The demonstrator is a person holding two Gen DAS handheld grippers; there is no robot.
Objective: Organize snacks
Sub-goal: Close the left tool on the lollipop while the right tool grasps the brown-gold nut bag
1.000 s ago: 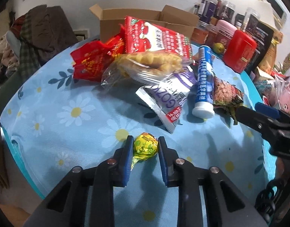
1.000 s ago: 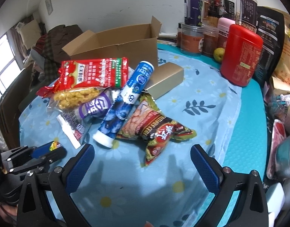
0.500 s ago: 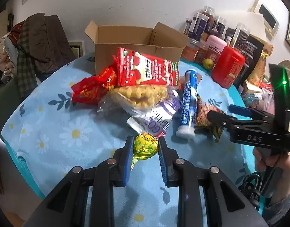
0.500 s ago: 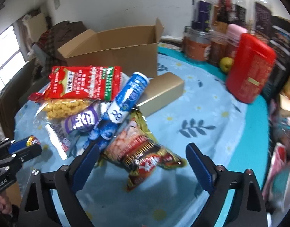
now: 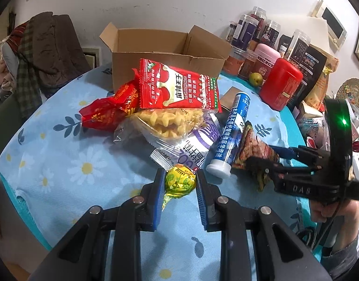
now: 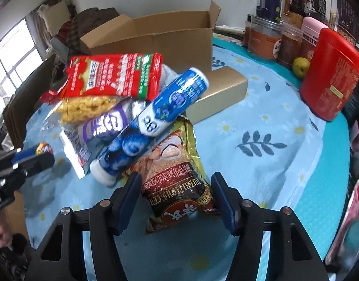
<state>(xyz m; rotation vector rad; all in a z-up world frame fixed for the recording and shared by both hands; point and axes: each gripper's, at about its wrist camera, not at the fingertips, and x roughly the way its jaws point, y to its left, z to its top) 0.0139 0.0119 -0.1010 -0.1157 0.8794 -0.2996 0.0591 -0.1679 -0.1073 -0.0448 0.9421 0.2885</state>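
Straddling peanut bag (image 6: 177,185) (R gripper (image 6: 177,196) open)

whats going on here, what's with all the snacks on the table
A person with a gripper in each hand is sorting a pile of snacks on a floral tablecloth. The left gripper is shut on a yellow-green wrapped candy. The right gripper is open, its fingers on either side of a gold-and-red peanut snack bag that lies on the table. An open cardboard box stands behind the pile.
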